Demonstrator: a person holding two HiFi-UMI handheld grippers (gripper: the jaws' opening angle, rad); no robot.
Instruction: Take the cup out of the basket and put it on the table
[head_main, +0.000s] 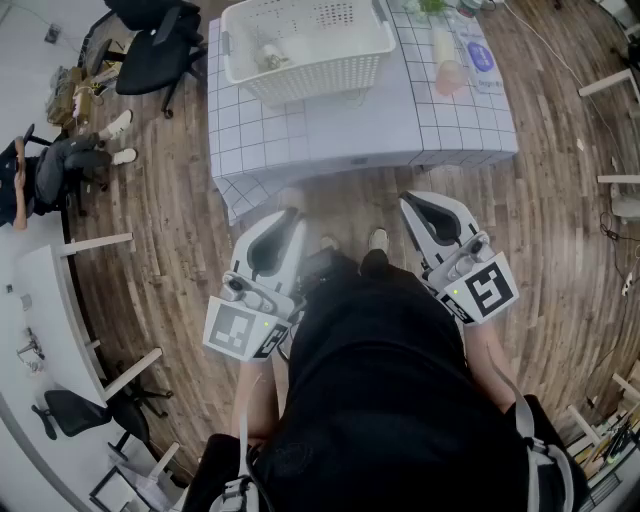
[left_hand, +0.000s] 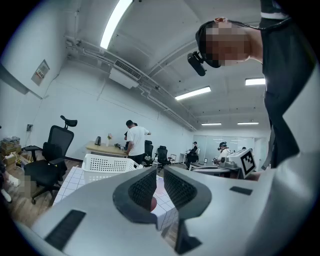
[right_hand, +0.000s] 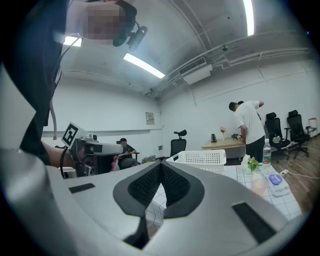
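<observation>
Standing short of the bench, left tool narrowly parted, right tool closed empty; next likely reaching into the basket for the cup.

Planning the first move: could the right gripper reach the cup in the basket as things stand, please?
Probably not yet: the right gripper is shut and held short of the table, though nothing covers the basket or cup.

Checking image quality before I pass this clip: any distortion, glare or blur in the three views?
Head view: evenly lit and sharp, floor planks curve toward the edges, basket clear. Left gripper view: heavy fisheye, black corners, ceiling light strip blown out. Right gripper view: same fisheye and black corners, another light strip glaring.
</observation>
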